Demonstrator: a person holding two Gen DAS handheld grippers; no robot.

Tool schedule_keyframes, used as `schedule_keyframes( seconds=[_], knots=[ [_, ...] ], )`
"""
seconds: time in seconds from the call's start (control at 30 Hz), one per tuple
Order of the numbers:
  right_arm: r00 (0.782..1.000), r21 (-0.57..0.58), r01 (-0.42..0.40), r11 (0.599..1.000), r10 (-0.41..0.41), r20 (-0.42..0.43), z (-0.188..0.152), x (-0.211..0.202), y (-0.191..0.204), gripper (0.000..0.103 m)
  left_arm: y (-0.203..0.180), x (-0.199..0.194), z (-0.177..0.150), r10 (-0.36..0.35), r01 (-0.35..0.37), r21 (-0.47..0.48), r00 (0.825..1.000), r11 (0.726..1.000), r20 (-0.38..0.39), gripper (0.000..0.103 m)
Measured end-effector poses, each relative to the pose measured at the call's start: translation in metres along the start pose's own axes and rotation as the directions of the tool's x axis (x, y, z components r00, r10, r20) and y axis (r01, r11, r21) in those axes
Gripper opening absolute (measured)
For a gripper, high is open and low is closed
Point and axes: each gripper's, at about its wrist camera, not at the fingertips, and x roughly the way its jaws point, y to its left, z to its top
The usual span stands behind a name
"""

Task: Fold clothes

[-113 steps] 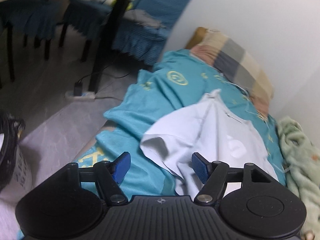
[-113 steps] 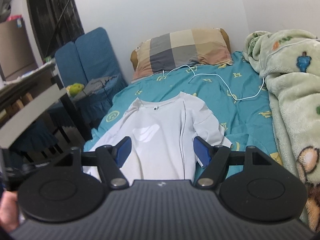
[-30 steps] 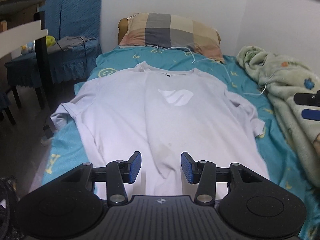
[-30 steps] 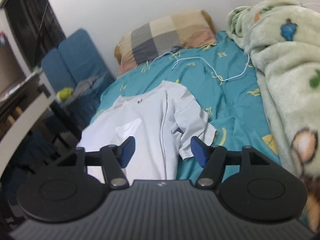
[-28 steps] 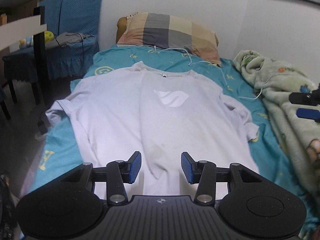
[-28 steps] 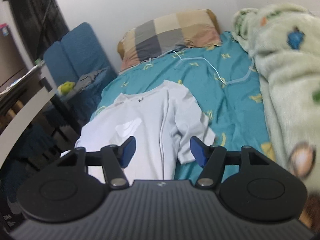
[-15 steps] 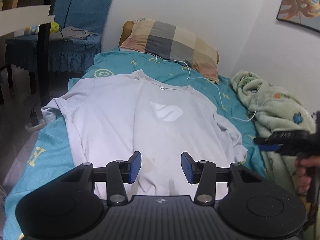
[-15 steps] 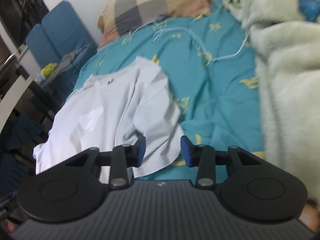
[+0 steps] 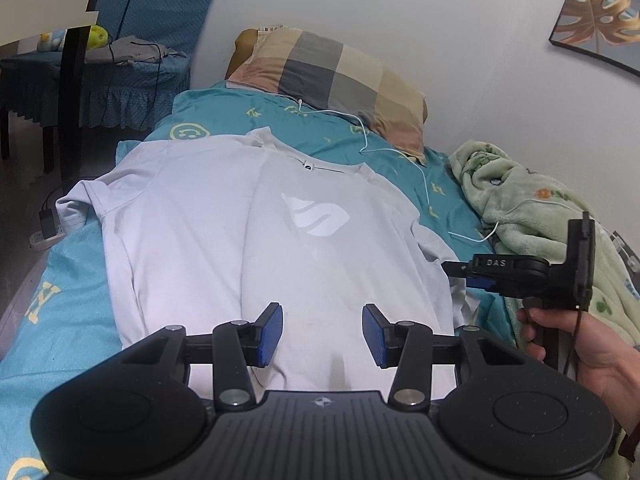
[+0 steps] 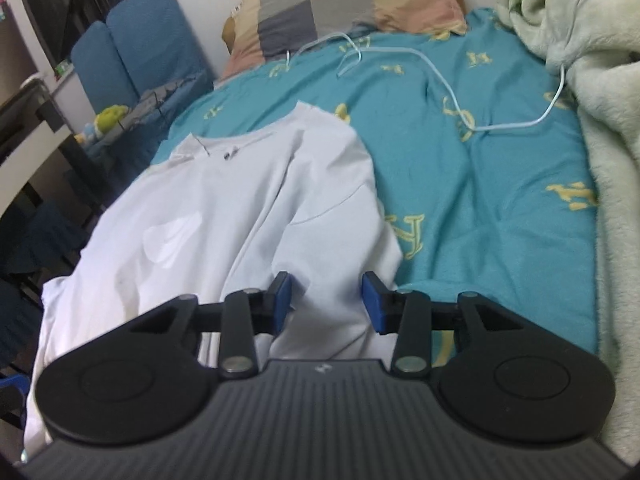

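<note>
Bed (image 9: 80, 248): white T-shirt (image 9: 256, 240) flat | left tool (image 9: 322, 332) released over hem | right tool (image 10: 326, 300) released, now lowered around the sleeve, hand (image 9: 580, 344) gripping handle

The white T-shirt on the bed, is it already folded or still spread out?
Spread out. The white T-shirt lies front up on the bed, logo visible, both sleeves extended sideways; no fold yet.
</note>
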Motion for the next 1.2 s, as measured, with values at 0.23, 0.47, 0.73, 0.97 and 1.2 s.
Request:
schedule_keyframes(
  seconds=[0.23,0.47,0.73,0.97,1.2],
  knots=[
    [0.993,0.078,0.07,0.994,-0.077,0.086,0.017,-0.01,-0.013,0.006,0.004,-0.004,0.0,0.004,-0.004,-0.03,1.0,1.0,0.009,0.046],
    [0.945,0.124,0.171,0.977,-0.198,0.26,0.055,-0.037,-0.045,0.005,0.004,-0.001,0.003,0.002,-0.002,-0.05,1.0,0.999,0.012,0.045],
    [0.946,0.168,0.223,0.96,-0.255,0.2,0.043,-0.007,-0.076,0.006,0.006,0.018,0.0,0.017,-0.018,-0.031,0.999,0.999,-0.029,0.045],
    [0.945,0.149,0.229,0.962,-0.256,0.201,0.036,-0.024,-0.068,0.01,0.023,0.014,0.003,0.04,-0.044,-0.085,0.998,0.995,-0.037,0.045],
    [0.97,0.125,0.099,0.987,-0.123,0.21,0.022,-0.096,-0.024,0.059,0.05,-0.025,0.008,0.118,-0.132,-0.15,0.988,0.98,-0.097,0.048]
  ],
)
